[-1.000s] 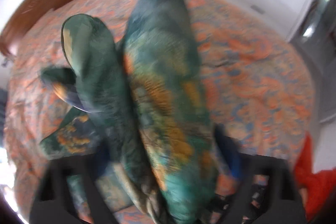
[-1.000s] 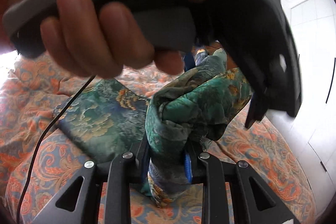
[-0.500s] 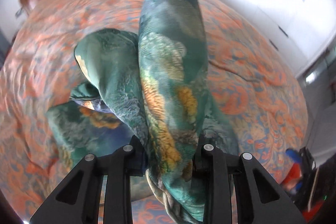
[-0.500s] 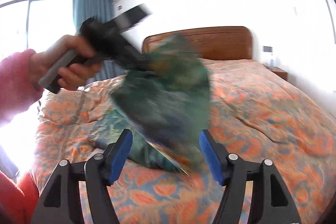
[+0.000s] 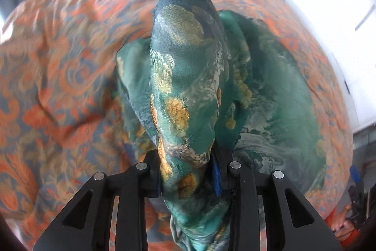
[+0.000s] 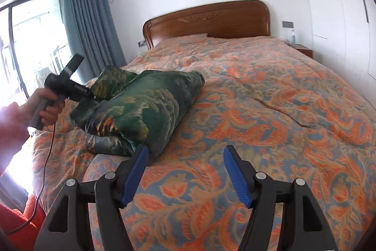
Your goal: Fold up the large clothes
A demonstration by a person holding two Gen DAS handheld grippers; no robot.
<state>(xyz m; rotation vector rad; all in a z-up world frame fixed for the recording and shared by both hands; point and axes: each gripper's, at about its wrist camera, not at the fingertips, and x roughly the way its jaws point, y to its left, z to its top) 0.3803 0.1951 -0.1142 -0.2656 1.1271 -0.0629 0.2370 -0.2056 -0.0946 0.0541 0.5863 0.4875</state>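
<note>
A large green garment with gold and orange print (image 6: pixel 143 107) lies folded in a thick bundle on the left side of the bed. My left gripper (image 5: pixel 188 171) is shut on a bunched fold of this garment (image 5: pixel 185 91), which stands up between the fingers and hides them; the rest spreads on the bed to the right (image 5: pixel 277 114). In the right wrist view the left gripper's body (image 6: pixel 68 86) is at the garment's left end, held by a hand. My right gripper (image 6: pixel 185 173) is open and empty, just right of the bundle's near end, above the bedspread.
The bed has an orange and blue patterned bedspread (image 6: pixel 270 109) and a wooden headboard (image 6: pixel 206 20). A nightstand (image 6: pixel 303 49) stands at the far right. Blue curtains (image 6: pixel 87 22) and a window are on the left. White cupboards line the right wall.
My right gripper has let go of the garment, opened and pulled back to the right. My left gripper still holds its fold and has lowered the garment onto the bed.
</note>
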